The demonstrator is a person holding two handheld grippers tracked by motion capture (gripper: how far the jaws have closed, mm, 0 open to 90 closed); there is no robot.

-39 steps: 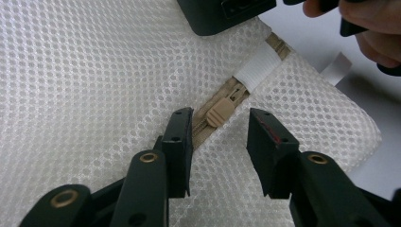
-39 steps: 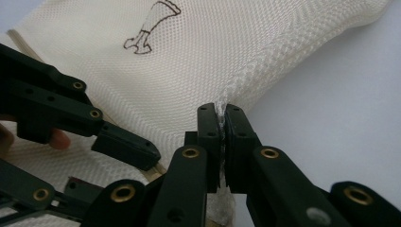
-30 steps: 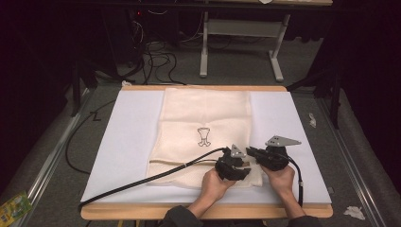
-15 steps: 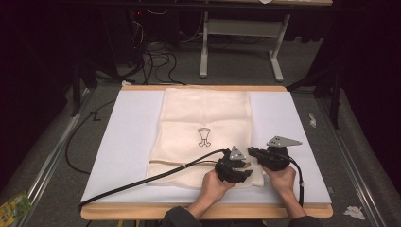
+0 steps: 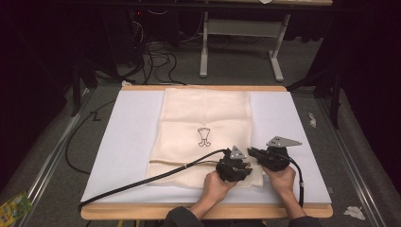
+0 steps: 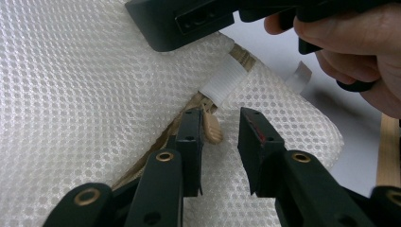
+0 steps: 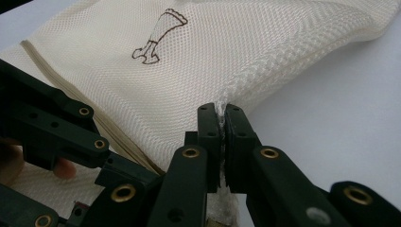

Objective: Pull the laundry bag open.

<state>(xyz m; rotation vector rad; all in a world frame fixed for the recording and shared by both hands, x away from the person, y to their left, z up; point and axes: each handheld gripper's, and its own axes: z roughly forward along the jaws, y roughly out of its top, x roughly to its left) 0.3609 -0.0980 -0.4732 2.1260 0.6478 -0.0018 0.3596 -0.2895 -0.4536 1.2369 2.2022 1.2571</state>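
A cream mesh bag with a small brown logo lies flat on the white table top. Both grippers meet at its near right corner. My left gripper is open, and its jaws have just been closing. The beige zipper pull sits between them, against the left jaw, below a white fabric tab. My right gripper is shut on the bag's stitched edge and lifts it a little. In the high view the left gripper and right gripper sit almost tip to tip.
The left gripper's black cable trails across the board to the near left corner. A wooden edge borders the near side. Beyond the table stand a desk frame and floor cables. Paper scraps lie on the floor.
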